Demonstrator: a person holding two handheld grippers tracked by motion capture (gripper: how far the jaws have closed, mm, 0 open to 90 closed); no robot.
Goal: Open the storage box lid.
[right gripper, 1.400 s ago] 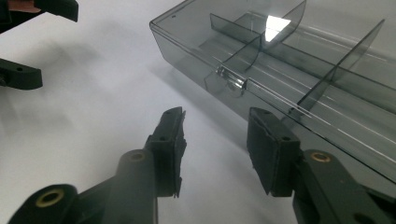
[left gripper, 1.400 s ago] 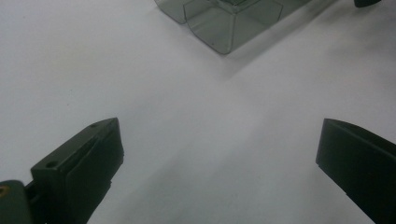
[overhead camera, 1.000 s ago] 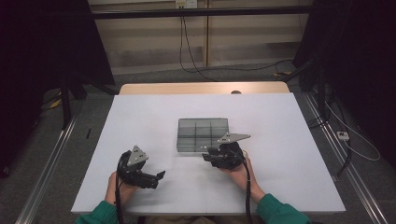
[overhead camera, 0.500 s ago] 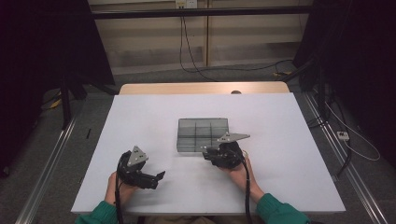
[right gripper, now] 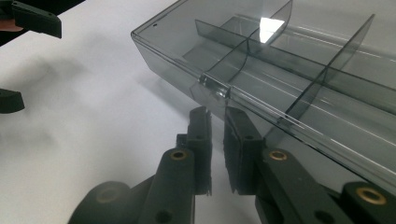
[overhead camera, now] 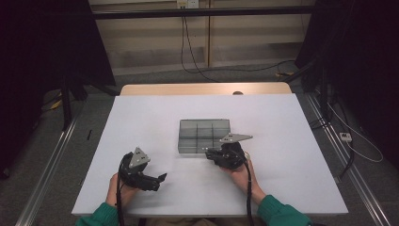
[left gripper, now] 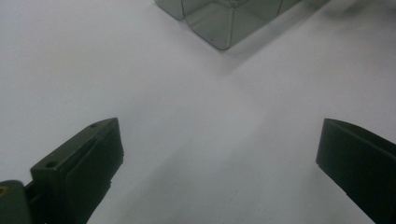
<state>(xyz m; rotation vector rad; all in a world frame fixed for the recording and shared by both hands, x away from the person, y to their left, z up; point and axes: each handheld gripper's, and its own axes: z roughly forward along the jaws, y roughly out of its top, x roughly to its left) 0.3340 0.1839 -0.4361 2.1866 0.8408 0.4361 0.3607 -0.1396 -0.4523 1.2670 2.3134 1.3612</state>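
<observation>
A clear grey plastic box (overhead camera: 204, 135) with several compartments lies open-topped at the middle of the white table (overhead camera: 291, 141). My right gripper (overhead camera: 207, 153) rests at the box's front edge. In the right gripper view its jaws (right gripper: 215, 112) have just been closing and stand almost together, with nothing between them. They point at the small latch (right gripper: 215, 87) on the box wall (right gripper: 280, 60) without touching it. My left gripper (overhead camera: 159, 181) sits at the front left, open wide over bare table (left gripper: 219, 135), with a corner of the box (left gripper: 219, 23) ahead of it.
A wooden strip (overhead camera: 202, 89) runs along the table's far edge. Cables lie on the floor behind and to the right. The left gripper's open jaws (right gripper: 23, 60) show far off in the right gripper view.
</observation>
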